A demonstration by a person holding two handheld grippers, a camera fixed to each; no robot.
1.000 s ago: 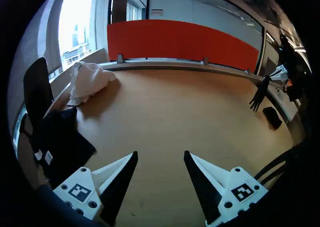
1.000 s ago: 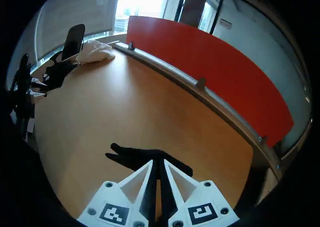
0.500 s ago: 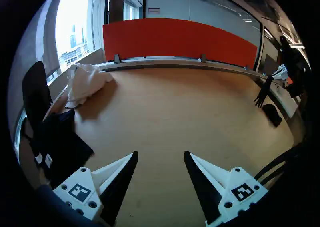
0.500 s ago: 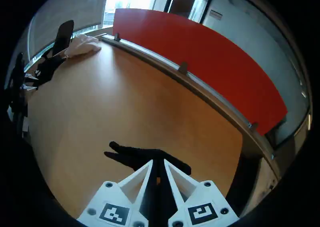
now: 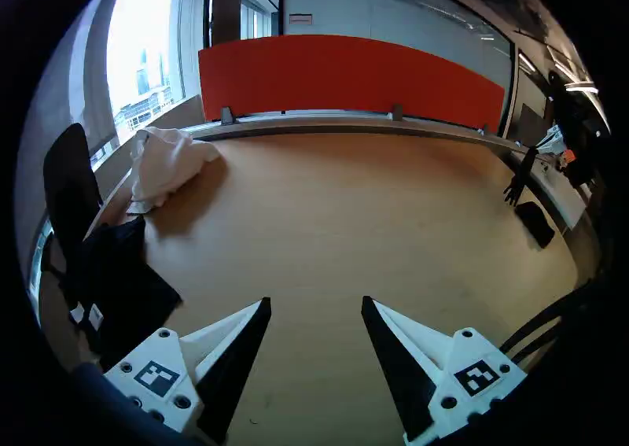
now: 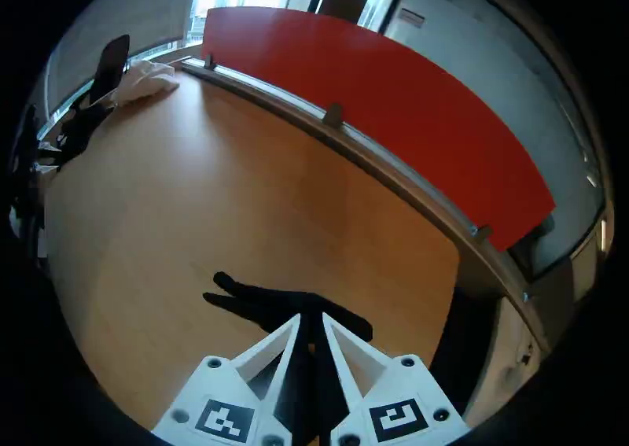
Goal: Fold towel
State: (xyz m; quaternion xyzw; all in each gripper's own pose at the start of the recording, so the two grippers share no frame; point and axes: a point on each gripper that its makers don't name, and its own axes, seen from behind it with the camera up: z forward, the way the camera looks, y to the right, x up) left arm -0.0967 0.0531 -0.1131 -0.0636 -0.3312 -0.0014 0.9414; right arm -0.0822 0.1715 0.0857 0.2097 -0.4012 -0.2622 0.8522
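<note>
A crumpled white towel [image 5: 167, 165] lies in a heap at the far left corner of the wooden table [image 5: 354, 210]; the right gripper view has the same towel [image 6: 146, 79] small and far off at upper left. My left gripper [image 5: 314, 314] hovers open over bare wood near the table's front edge, well short of the towel. My right gripper [image 6: 310, 322] is shut on a black glove [image 6: 271, 306], whose fingers splay out to the left above the wood. In the left gripper view that glove [image 5: 519, 180] hangs at the far right.
An orange-red partition [image 5: 346, 72] runs along the table's back edge. A black chair [image 5: 69, 185] and dark cloth [image 5: 118, 277] sit at the left edge. A small black object [image 5: 536, 224] lies near the right edge. Windows are behind the towel.
The right gripper has swung with the glove still held, so the towel and chair slid toward the upper left of its view. The left gripper has barely shifted and stays open.
</note>
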